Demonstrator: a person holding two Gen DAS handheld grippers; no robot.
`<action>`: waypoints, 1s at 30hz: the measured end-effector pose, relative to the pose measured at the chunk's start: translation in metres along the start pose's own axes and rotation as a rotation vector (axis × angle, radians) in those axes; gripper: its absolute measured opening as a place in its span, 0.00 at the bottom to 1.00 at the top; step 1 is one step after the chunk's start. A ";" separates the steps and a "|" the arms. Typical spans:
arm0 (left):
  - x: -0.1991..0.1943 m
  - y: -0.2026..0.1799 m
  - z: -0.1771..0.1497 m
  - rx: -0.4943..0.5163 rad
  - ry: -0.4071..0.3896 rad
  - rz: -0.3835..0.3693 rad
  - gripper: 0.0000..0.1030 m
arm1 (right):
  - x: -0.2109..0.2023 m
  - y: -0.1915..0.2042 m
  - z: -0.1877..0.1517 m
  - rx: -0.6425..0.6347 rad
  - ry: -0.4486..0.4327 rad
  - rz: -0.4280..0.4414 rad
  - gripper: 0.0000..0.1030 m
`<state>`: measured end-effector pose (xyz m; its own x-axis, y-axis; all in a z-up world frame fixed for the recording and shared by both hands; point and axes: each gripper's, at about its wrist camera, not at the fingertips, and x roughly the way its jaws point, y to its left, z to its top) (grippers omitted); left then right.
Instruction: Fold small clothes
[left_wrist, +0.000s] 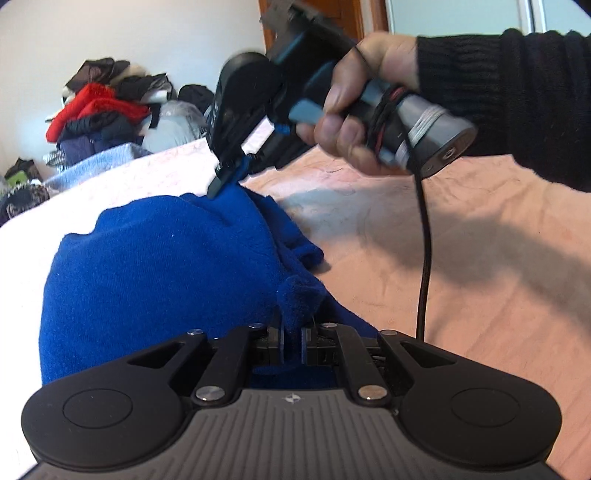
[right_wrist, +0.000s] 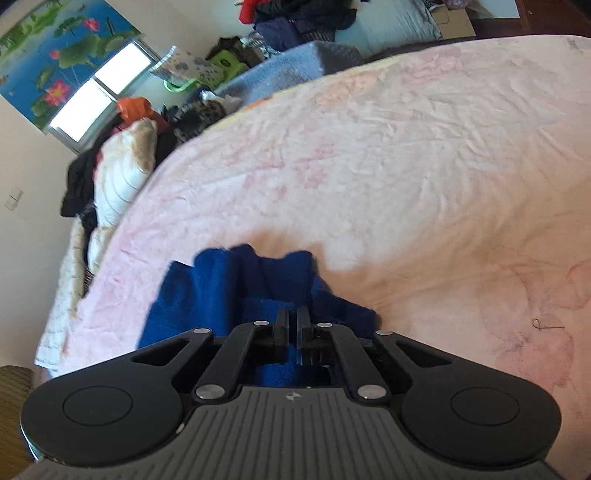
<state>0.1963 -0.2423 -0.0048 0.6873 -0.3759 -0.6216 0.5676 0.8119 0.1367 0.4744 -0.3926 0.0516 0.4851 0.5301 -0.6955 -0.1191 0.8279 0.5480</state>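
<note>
A blue knit garment (left_wrist: 155, 266) lies bunched on the pink bedspread (left_wrist: 424, 229). My left gripper (left_wrist: 292, 334) is shut on a near fold of the garment, which sticks up between the fingers. My right gripper (left_wrist: 226, 181), held in a hand with a black sleeve, is shut on the garment's far edge and lifts it a little. In the right wrist view the right gripper (right_wrist: 292, 321) pinches the blue garment (right_wrist: 221, 291), which hangs bunched below it over the bedspread (right_wrist: 406, 166).
A heap of red, black and dark clothes (left_wrist: 99, 107) sits beyond the bed's far edge. A light blue blanket (left_wrist: 96, 162) lies at that edge. A black cable (left_wrist: 424, 258) hangs from the right gripper's handle. Pillows and clothes (right_wrist: 122, 173) line the bed's left side.
</note>
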 end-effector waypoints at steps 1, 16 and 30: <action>-0.002 0.001 -0.001 -0.002 -0.001 -0.004 0.14 | -0.001 -0.001 -0.001 0.013 -0.017 -0.006 0.09; -0.011 0.050 -0.022 -0.099 0.025 0.003 0.81 | 0.065 0.058 0.008 -0.065 0.041 0.028 0.05; -0.049 0.109 -0.019 -0.261 -0.032 -0.051 0.81 | -0.046 0.073 -0.079 -0.042 -0.060 0.149 0.50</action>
<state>0.2158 -0.1272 0.0254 0.6771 -0.4303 -0.5970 0.4690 0.8774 -0.1006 0.3747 -0.3419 0.0865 0.5103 0.6368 -0.5780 -0.2293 0.7486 0.6222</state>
